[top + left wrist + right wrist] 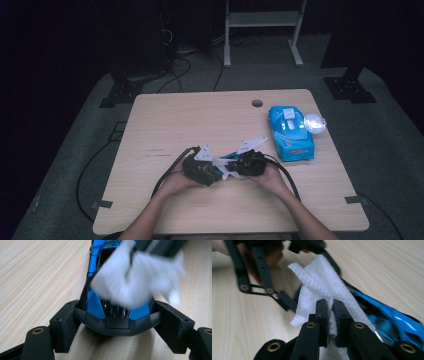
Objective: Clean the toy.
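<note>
A glossy blue and black object (pixel 95 302), shaped like a toy car, is held just above the wooden table (pixel 175 120). My left gripper (pixel 117 325) is shut on its black end, one pad on each side. My right gripper (pixel 331 312) is shut on a white wipe (pixel 317 277) and presses it against the top of the blue object (pixel 392 317). In the high view the two grippers meet near the table's front middle, left gripper (pixel 212 172) facing right gripper (pixel 234 169), with the wipe (pixel 223 167) between them. The wipe (pixel 140 282) hides much of the object's upper side.
A blue pack of wipes (pixel 290 132) lies at the right of the table, with a clear round bulb (pixel 315 122) beside its far end. A round cable hole (pixel 257 103) is near the far edge. Black cables trail from both grippers toward the person.
</note>
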